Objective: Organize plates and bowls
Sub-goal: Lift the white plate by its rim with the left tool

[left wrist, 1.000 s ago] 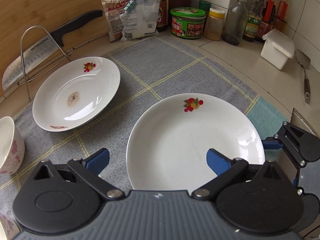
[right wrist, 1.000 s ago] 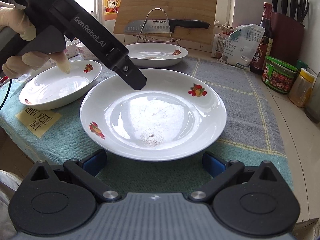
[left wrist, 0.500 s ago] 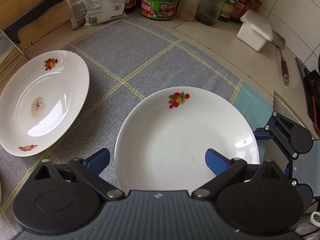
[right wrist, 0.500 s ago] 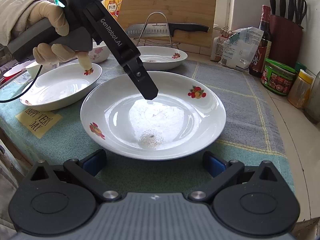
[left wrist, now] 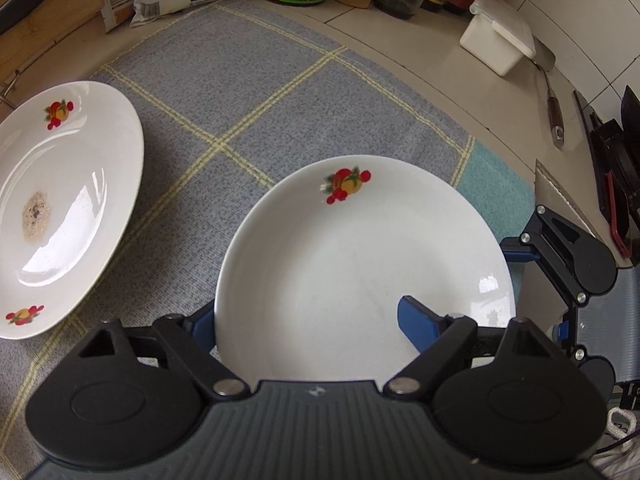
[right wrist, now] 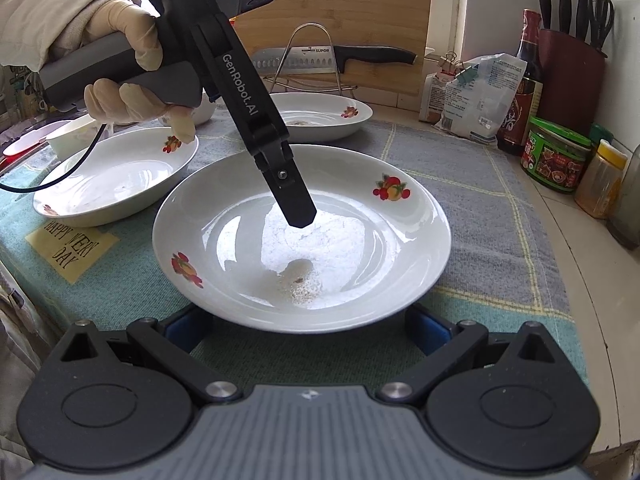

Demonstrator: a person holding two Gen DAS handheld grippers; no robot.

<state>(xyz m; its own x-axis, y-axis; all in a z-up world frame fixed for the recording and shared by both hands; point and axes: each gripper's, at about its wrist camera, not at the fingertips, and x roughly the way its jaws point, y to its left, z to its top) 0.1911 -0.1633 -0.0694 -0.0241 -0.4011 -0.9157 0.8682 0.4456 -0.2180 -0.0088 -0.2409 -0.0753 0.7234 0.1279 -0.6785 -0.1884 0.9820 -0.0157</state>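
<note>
Left gripper straddling the near plate's rim

Our left gripper (left wrist: pixel 308 324) points steeply down at the plate (left wrist: pixel 360 256) nearest us on the checked cloth (left wrist: pixel 260 92): one finger (left wrist: pixel 420 326) inside the well, the other outside the rim, which runs crosswise between them. Its jaws have just been closing but do not yet pinch. Our right gripper (right wrist: pixel 308 330) waits open, fingers tucked under the opposite edge.

white plate (right wrist: pixel 340 280) with fruit motif, grey yellow-checked cloth (left wrist: pixel 248 92)
</note>
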